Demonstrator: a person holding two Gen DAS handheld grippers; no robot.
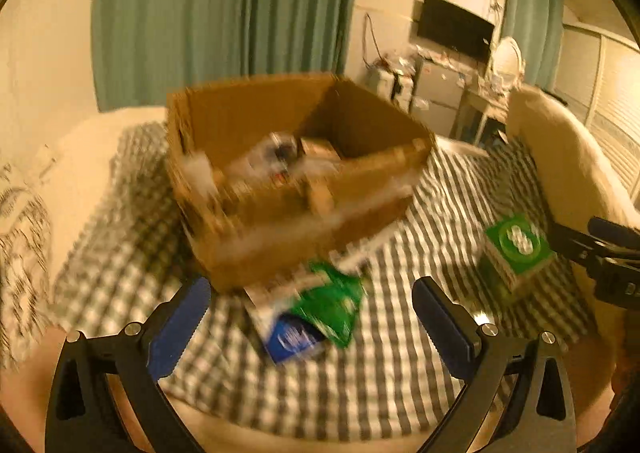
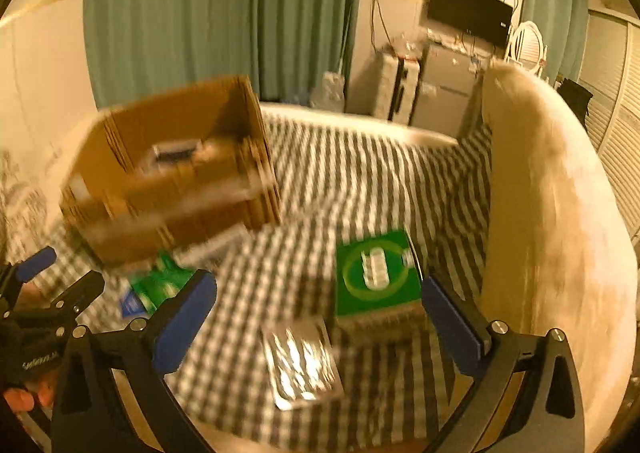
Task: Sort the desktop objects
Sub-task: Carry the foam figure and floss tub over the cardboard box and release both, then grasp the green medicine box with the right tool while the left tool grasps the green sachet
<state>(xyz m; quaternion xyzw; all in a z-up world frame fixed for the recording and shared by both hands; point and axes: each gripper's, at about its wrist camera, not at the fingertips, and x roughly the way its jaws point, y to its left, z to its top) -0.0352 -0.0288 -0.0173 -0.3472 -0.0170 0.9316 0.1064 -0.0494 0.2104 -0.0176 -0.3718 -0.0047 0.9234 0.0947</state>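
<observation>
cloth [image 2: 360, 181]: grey and white check
box [image 1: 256, 213]: brown cardboard
carton [image 2: 374, 273]: green top, white ring
packet [image 1: 332, 301]: green, beside blue and white
tray [image 2: 302, 365]: shiny silver
curtain [image 1: 208, 5]: teal
pads [image 1: 180, 329]: blue

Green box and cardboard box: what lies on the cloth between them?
Between the green box and the cardboard box, only bare checkered cloth, in the right wrist view.

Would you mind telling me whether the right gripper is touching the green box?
Apart. In the right wrist view, the open right gripper shows checked cloth between its fingers and the green box.
</observation>
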